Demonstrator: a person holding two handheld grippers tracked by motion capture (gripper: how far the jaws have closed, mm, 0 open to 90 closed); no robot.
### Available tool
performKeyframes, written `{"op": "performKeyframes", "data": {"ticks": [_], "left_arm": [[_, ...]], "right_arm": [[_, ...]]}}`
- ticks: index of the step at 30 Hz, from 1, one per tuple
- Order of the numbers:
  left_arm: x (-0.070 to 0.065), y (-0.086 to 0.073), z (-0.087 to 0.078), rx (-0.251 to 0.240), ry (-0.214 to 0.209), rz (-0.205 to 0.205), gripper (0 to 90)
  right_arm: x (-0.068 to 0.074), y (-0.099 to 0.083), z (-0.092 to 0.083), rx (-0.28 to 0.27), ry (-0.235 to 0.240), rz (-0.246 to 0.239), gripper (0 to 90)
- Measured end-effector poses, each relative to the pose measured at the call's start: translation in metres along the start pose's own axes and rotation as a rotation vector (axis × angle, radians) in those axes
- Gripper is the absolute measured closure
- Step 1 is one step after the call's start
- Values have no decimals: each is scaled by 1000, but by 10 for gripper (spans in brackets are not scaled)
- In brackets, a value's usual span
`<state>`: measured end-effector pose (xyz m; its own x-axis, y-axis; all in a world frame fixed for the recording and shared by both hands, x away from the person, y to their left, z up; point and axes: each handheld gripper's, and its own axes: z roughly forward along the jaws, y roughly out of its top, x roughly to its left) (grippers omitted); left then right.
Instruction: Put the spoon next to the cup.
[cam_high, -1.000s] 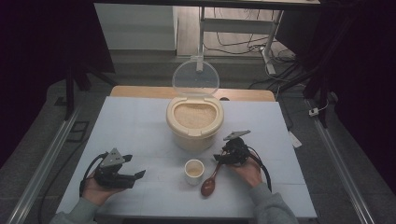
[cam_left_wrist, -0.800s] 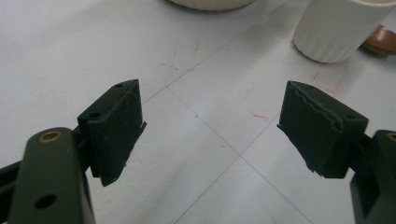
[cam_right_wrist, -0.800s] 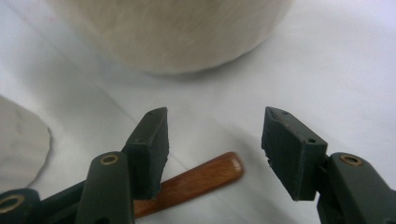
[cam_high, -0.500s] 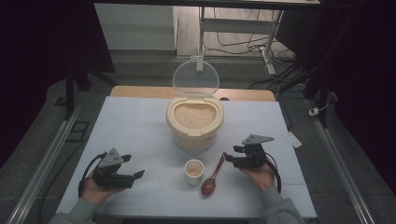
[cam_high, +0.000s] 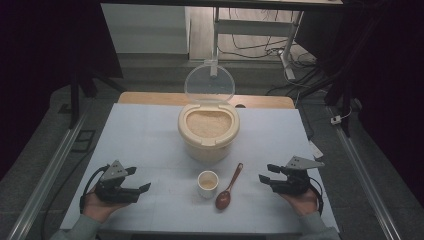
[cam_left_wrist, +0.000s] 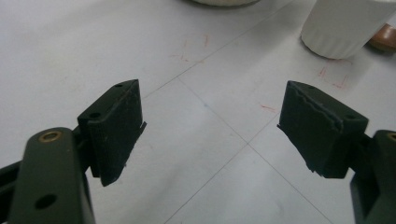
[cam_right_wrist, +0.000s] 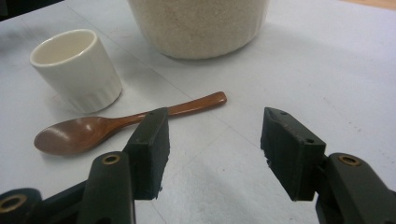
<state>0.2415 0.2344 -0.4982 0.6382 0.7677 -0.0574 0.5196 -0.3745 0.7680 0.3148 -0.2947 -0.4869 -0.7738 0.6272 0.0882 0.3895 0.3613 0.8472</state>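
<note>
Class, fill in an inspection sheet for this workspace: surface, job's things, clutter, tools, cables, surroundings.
Surface: white table top, faint red marks.
Job's things: rice container, lid raised; small white cup in front; wooden spoon lying beside the cup, apart from it.
Clutter: nothing seen.
Tools: left tool open, empty; right tool open, empty, right of the spoon.
Cables: a black cable loops at the left hand; others on the floor behind.
Surroundings: dark, metal frame legs beyond the table.

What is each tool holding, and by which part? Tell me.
Nothing. The left tool and right tool are both open and empty; the spoon lies on the table beside the cup.
</note>
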Motion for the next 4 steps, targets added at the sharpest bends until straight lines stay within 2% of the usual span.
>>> {"op": "performKeyframes", "data": {"ticks": [4], "left_arm": [[0, 0, 1, 1, -1, 1, 213]], "right_arm": [[2, 0, 0, 4, -5, -25, 425]]}}
